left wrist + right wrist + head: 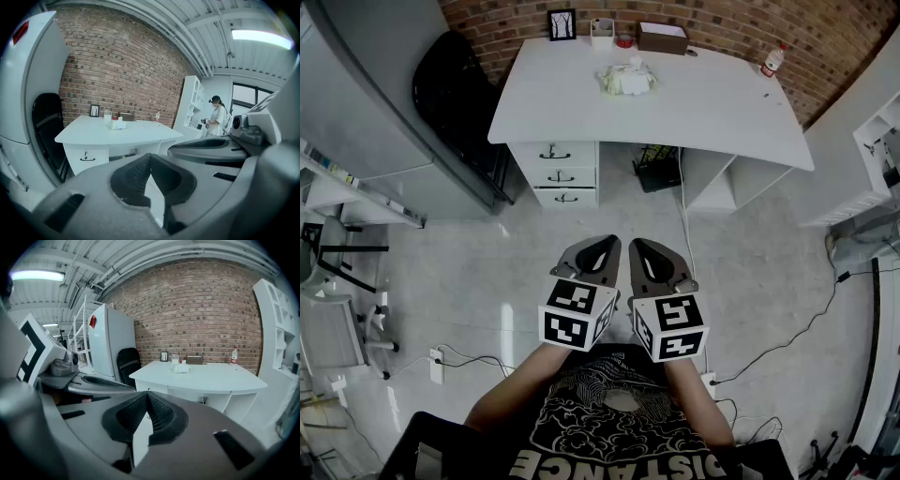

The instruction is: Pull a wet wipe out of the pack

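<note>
Approach stance. You hold the left gripper and the right gripper side by side close to your body, above the floor. The jaws of each meet at their tips, with nothing between them. The wet wipe pack lies on the white desk, toward its back edge by the brick wall, well apart from both grippers. Low, closed grippers suggest a neutral carry; judged from here, you must reach the desk before any pull.
</note>
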